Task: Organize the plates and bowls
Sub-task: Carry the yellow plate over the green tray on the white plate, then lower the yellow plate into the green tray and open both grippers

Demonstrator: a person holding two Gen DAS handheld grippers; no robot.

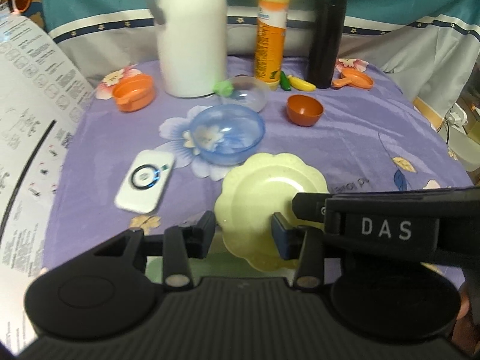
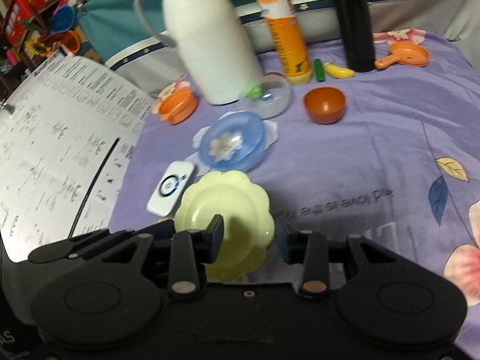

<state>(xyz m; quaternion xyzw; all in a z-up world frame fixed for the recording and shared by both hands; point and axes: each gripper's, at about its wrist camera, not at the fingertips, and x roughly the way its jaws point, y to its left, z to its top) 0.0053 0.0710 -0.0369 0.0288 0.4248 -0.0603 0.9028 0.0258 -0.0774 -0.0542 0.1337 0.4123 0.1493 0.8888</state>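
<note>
A pale yellow scalloped plate (image 1: 264, 192) lies on the purple floral cloth (image 1: 360, 150) at the front; it also shows in the right wrist view (image 2: 222, 201). My left gripper (image 1: 243, 234) is open with its fingers either side of the plate's near edge. My right gripper (image 2: 250, 235) is open, also astride the plate's near rim; its body crosses the left view. A blue translucent bowl (image 1: 228, 135) sits behind the plate, a clear bowl (image 1: 249, 93) behind that, and a brown bowl (image 1: 304, 109) to the right.
A white jug (image 1: 192, 33), an orange bottle (image 1: 270, 33) and a black flask (image 1: 327, 36) stand at the back. An orange toy pot (image 1: 133, 93), an orange toy pan (image 1: 355, 81), toy banana (image 1: 301, 83) and a white charger (image 1: 145, 181) lie around. A printed sheet (image 1: 27, 120) borders the left.
</note>
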